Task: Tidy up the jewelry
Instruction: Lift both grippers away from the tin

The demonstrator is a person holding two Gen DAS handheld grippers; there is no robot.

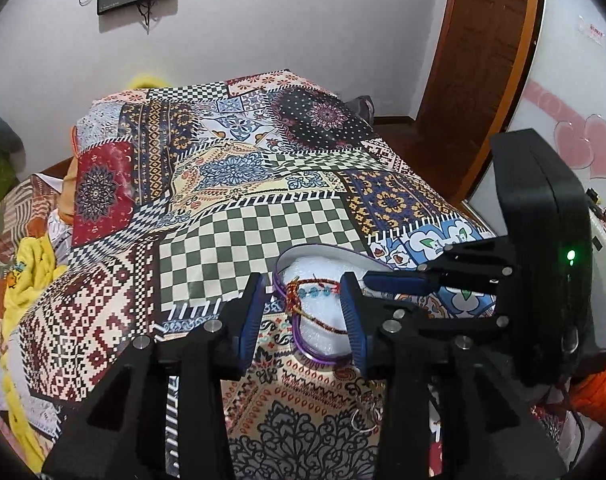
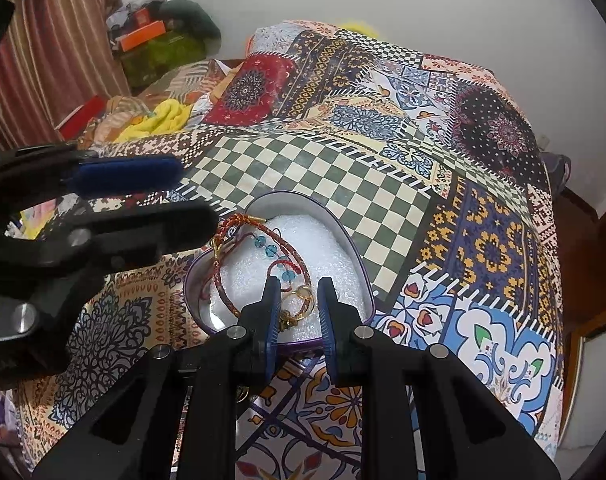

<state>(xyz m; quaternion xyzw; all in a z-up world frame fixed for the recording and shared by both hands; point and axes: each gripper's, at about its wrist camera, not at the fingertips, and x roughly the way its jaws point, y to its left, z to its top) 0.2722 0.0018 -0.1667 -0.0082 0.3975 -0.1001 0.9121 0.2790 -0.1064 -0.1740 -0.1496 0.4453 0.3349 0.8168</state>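
While both grippers hang over the patchwork bedspread (image 2: pixel 315 172), pretty much everything worth looking at sits in the heart-shaped tin (image 2: pixel 355 248), which has a purple outside wall, a pale inner wall and a white foam lining (image 2: pixel 319 248). It's lying flat on the spread, near the bottom edge of the green-and-cream checkered patch. Inside, a red braided cord bracelet (image 2: pixel 223 292) loops around the left half of the foam, part of it draped over the tin's left rim, and a string with small blue beads (image 2: pixel 269 249) runs diagonally across it. Closer to the near wall there's a little gold piece (image 2: pixel 303 298), looks like a ring or a clasp, hard to say which, with a tangle of gold chain just below it. The right gripper (image 2: pixel 299 300) is nearly closed, fingers only a narrow gap apart, hovering right above that gold bit; whether the pads actually pinch it can't be told from this angle. The left gripper (image 1: pixel 303 296) has its fingers apart with clear space between them, nothing held, and the red cord and blue beads show through the gap as they lie in the tin below. In the right wrist view it comes in from the left, tips just beside the tin's left rim.
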